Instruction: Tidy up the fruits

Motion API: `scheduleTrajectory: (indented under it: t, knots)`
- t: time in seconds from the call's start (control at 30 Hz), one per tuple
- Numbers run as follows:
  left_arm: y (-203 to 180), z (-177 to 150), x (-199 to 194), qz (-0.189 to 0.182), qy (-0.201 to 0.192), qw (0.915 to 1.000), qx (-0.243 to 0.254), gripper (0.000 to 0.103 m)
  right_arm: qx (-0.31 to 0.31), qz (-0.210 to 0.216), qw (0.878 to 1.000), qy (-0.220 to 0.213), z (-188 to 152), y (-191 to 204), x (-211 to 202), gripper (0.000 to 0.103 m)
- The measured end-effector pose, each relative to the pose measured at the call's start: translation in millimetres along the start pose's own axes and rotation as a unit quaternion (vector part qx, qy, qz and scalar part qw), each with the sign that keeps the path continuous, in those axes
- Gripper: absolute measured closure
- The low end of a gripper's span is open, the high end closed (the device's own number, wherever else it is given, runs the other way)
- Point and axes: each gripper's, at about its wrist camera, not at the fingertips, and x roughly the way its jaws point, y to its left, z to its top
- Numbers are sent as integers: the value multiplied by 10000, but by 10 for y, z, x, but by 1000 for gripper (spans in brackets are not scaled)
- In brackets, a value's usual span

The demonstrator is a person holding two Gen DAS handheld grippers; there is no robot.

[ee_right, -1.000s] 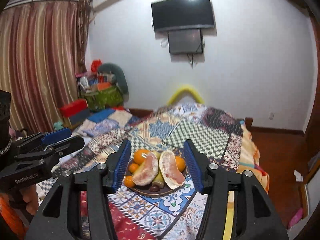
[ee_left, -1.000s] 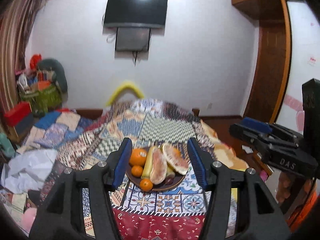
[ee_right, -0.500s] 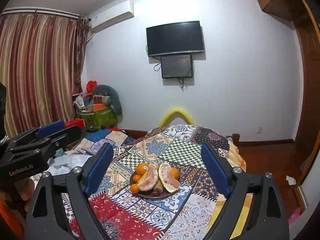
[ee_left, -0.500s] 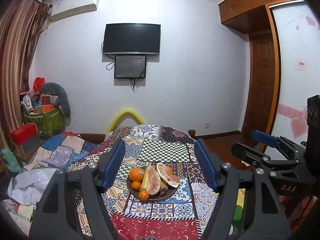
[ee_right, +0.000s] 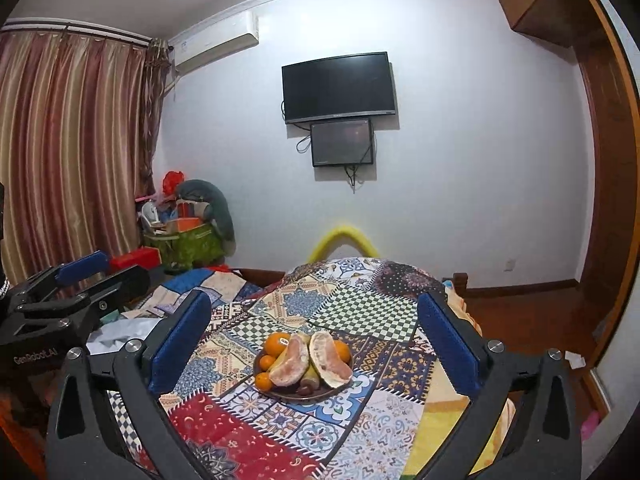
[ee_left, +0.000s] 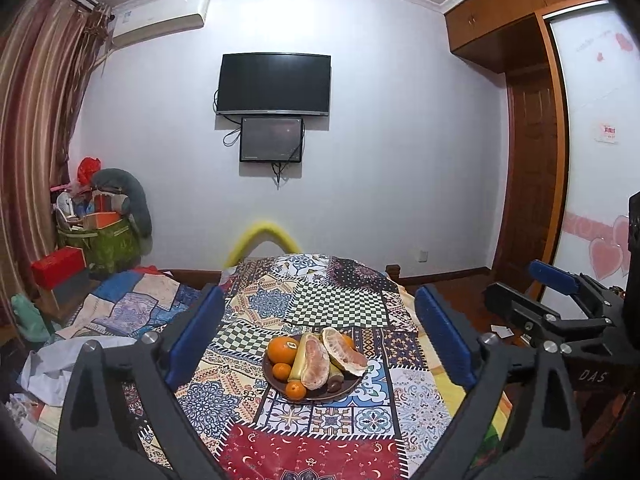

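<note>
The bedspread [ee_left: 340, 308] is a patchwork of green-and-white checks, blue and cream medallion tiles, and a red patch with pale crescents at its near edge. On it a dark brown plate [ee_left: 280, 384] holds orange oranges [ee_left: 282, 350], pink-fleshed pomelo pieces [ee_left: 315, 364] with pale rind and a yellow-green banana [ee_left: 298, 362]. The curtain [ee_right: 68, 152] is striped maroon and gold. The wall [ee_left: 400, 160] is white, the television [ee_left: 274, 84] black, the wardrobe [ee_left: 532, 152] reddish brown.

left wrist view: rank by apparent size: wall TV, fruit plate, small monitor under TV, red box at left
1. wall TV
2. fruit plate
3. small monitor
4. red box

The plate sits nearer the camera, so its rank is unsure; plate and monitor look close.
</note>
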Motion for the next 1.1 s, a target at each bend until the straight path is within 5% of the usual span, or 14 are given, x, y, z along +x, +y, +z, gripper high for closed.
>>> scheduleTrajectory:
  t: [1.1]
  knots:
    - [-28, -3, 31, -49, 11, 10000, 10, 2, 14, -121, 9999, 21, 33, -44, -41, 0]
